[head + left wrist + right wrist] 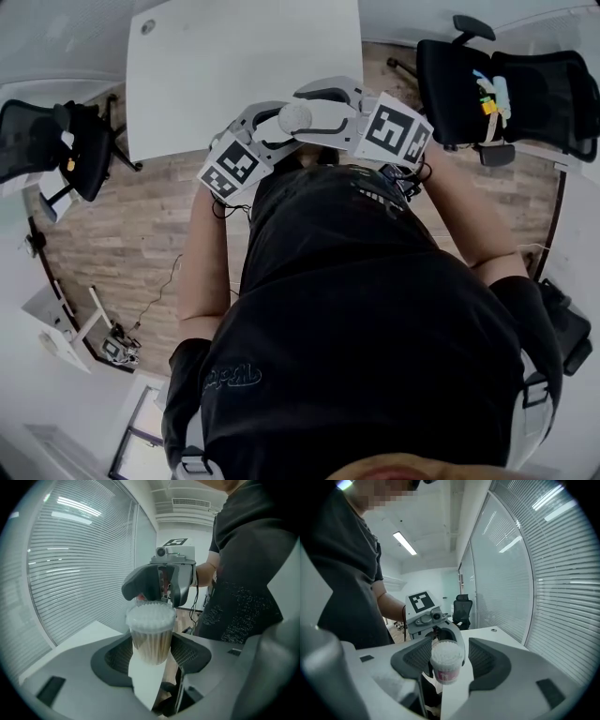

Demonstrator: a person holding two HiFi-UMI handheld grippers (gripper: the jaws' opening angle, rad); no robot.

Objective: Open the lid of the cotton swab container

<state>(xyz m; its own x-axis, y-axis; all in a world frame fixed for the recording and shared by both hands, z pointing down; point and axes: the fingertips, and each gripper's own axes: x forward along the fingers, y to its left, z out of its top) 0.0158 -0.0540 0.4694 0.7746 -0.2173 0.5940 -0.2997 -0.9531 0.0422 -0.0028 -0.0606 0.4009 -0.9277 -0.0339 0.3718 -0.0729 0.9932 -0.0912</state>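
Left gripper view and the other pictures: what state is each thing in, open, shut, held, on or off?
Left tool: shut on the cotton swab container.
Right tool: jaws open either side of the container, not touching it.
Cotton swab container: full of swabs, held.
Lid: clear, seems still seated on top.
Window blinds: lowered.
Ceiling light: on.

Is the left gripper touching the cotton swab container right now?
Touching. The left gripper view shows the cotton swab container held in the air by the left gripper, with both jaws pressed against the container's sides.
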